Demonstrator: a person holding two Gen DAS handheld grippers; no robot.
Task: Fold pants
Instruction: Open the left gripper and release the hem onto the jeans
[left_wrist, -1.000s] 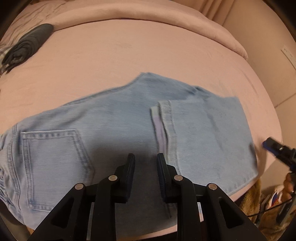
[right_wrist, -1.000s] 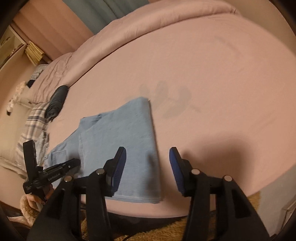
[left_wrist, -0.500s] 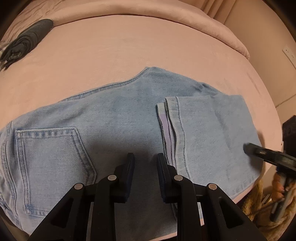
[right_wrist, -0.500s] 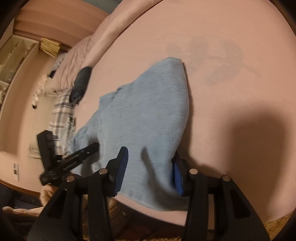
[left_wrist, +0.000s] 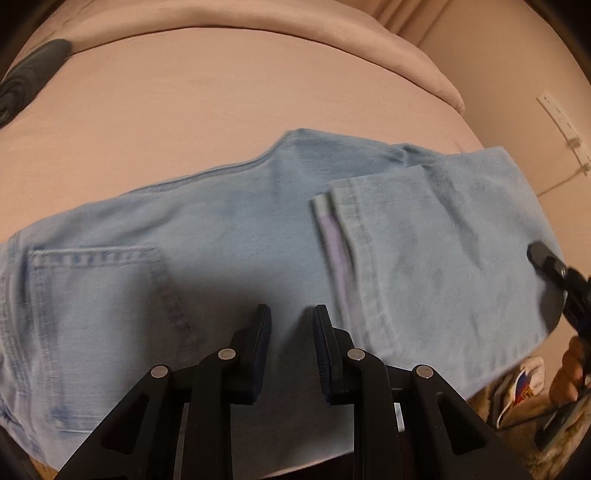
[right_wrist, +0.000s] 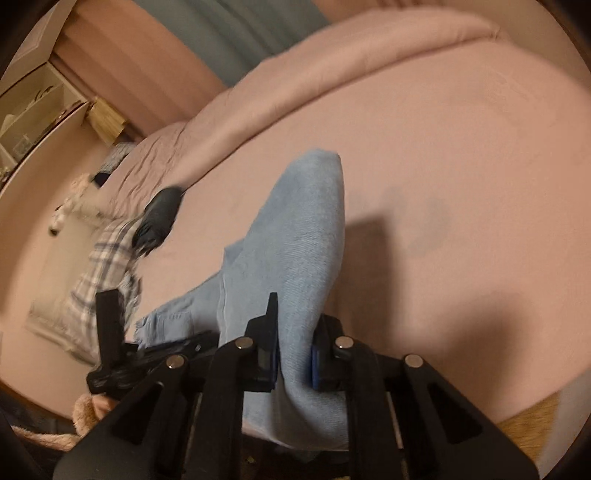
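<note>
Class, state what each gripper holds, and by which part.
The right gripper pinches the jeans at their folded end, near the bed's edge. The left gripper holds nothing.

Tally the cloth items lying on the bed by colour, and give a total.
Light blue: 1, the jeans
Dark grey or black: 1, the bundled garment
Plaid: 1, the checked cloth
Total: 3

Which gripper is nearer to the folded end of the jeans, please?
Right. The right gripper is closed on the folded end of the jeans, while the left gripper hovers open over their middle, near the back pocket.
</note>
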